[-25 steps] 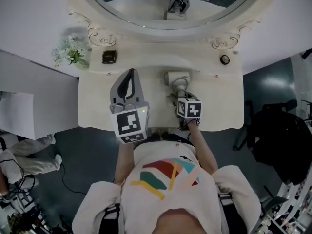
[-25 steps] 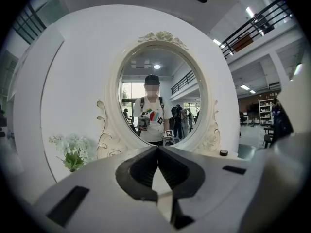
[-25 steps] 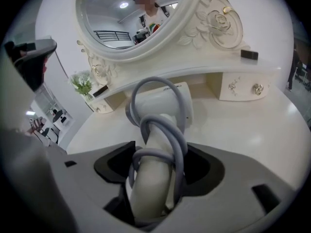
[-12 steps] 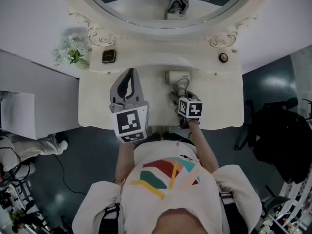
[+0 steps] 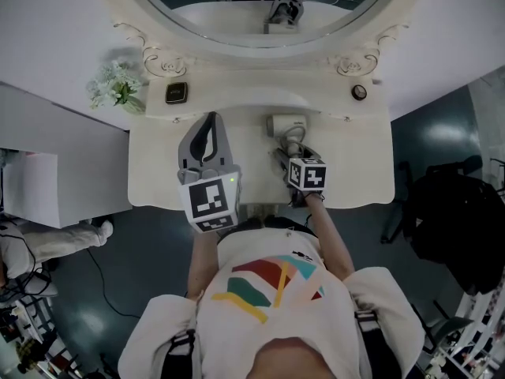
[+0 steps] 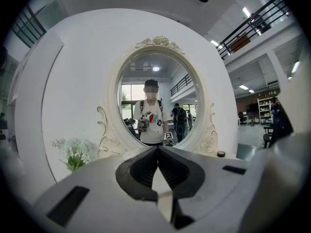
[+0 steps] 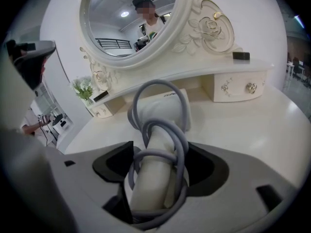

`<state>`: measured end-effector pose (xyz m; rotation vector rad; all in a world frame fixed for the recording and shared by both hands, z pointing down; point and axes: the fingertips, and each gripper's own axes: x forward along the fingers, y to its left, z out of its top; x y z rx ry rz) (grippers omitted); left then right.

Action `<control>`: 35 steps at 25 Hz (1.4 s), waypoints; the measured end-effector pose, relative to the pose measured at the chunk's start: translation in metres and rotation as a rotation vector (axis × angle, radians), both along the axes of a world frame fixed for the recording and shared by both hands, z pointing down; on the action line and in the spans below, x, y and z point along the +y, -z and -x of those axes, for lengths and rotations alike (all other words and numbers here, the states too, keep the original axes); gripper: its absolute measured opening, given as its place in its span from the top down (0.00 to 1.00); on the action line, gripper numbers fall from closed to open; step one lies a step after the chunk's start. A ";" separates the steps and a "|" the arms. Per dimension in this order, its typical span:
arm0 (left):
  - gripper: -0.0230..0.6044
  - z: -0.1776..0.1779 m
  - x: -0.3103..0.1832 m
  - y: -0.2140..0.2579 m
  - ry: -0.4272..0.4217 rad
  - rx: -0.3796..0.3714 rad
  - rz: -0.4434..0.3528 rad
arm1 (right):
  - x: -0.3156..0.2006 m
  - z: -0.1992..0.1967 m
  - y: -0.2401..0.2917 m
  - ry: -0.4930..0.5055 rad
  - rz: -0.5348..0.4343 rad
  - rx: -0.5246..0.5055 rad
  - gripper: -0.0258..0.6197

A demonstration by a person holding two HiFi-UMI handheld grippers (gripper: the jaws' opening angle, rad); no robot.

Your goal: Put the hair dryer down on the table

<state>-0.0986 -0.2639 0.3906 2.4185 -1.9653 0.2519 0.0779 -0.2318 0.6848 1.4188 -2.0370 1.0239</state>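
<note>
We are looking at a cream hair dryer (image 5: 286, 124) lying on the pale dressing table (image 5: 158, 176). Its barrel is facing the raised shelf (image 5: 237, 93) and its handle is pointing back toward the person. A grey cord (image 7: 181, 144) is looping around the handle.

The right claw (image 5: 289, 155) is tilting down over that handle, and its jaws have just been opening. They are now standing wide apart with the wrapped handle between them and dark gaps showing on either side.

The left claw (image 5: 211, 118) is pointing at the oval mirror (image 5: 260, 14), well left of the dryer, with its jaws pressed together on nothing.

On the shelf we are seeing white flowers (image 5: 117, 85), a small dark flat object (image 5: 177, 92) and a small round thing (image 5: 359, 92). A drawer (image 7: 238, 86) is sitting just right of the dryer.
</note>
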 end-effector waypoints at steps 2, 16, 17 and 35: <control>0.96 0.001 0.001 0.000 0.001 0.000 -0.001 | 0.001 -0.001 0.002 -0.001 -0.006 0.004 0.51; 0.96 -0.002 0.009 0.007 -0.013 0.009 -0.020 | -0.031 -0.010 0.106 -0.042 -0.284 0.068 0.63; 0.96 -0.002 0.009 0.008 -0.014 0.010 -0.022 | -0.035 -0.010 0.124 -0.043 -0.330 0.079 0.65; 0.96 -0.005 0.014 0.019 -0.031 0.025 -0.054 | -0.014 -0.002 0.312 -0.093 -0.849 0.162 0.95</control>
